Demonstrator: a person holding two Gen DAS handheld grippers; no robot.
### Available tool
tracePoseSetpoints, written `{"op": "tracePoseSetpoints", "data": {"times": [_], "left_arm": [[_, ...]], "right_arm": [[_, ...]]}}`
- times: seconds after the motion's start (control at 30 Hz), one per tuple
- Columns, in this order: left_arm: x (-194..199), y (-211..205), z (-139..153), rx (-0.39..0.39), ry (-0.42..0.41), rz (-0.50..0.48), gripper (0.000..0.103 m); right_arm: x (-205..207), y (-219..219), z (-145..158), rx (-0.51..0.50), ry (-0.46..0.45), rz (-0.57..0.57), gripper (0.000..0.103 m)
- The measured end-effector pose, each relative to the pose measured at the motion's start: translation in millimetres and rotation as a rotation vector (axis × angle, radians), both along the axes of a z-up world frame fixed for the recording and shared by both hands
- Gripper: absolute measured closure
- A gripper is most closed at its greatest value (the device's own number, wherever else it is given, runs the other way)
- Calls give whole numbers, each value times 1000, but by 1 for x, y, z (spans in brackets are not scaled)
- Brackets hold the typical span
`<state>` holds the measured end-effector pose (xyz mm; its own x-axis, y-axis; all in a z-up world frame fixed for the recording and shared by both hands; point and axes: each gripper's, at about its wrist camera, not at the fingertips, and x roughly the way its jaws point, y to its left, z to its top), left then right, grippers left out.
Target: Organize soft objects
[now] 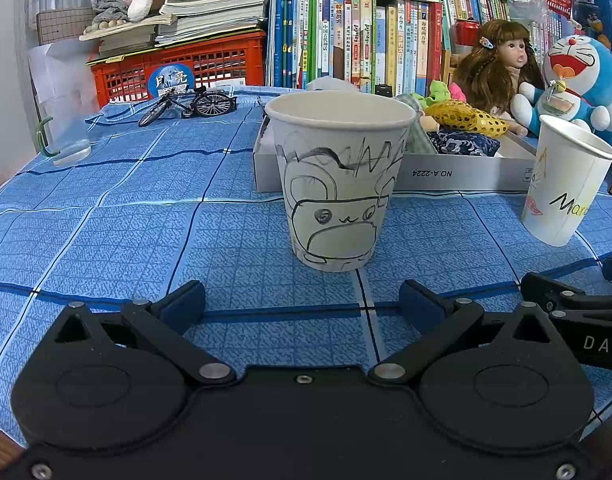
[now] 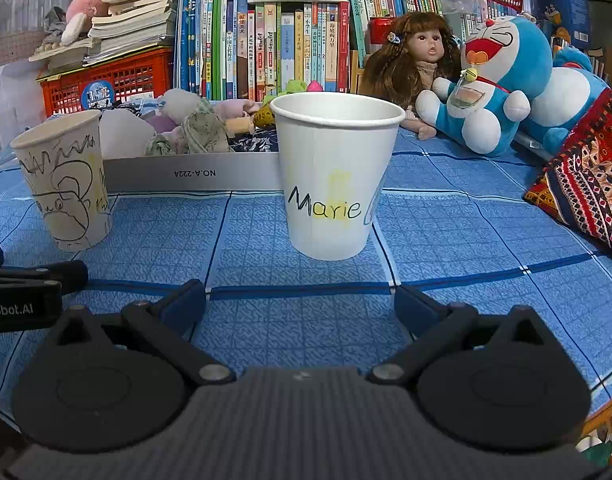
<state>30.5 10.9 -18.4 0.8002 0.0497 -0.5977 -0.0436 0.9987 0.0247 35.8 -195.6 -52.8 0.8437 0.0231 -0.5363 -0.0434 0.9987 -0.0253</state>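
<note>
My left gripper (image 1: 302, 300) is open, low over the blue tablecloth, with a paper cup with a drawn animal (image 1: 337, 184) just ahead of its fingers. My right gripper (image 2: 300, 300) is open too, facing a paper cup marked "Marie" (image 2: 333, 176). Neither gripper touches its cup. Behind both cups lies a grey shallow box (image 2: 194, 174) holding soft toys and cloths (image 2: 194, 128), among them a yellow sequin piece (image 1: 465, 118) and a dark blue cloth (image 1: 463, 142). A long-haired doll (image 2: 413, 60) and a blue cat plush (image 2: 489, 80) sit to the right of the box.
A patterned red cushion (image 2: 585, 192) lies at the far right. At the left are a glass mug (image 1: 66, 120) and a toy bicycle (image 1: 190, 106). A red crate (image 1: 178, 68), stacked books and a bookshelf (image 1: 365, 40) close off the back.
</note>
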Motion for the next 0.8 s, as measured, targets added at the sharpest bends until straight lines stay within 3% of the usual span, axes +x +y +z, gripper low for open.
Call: {"op": "tracePoseSetpoints", "data": {"times": [0.8], "left_arm": [[-2,0,1,2,-8,-1,0]], "right_arm": [[0,0,0,0,-1,-1,0]]}}
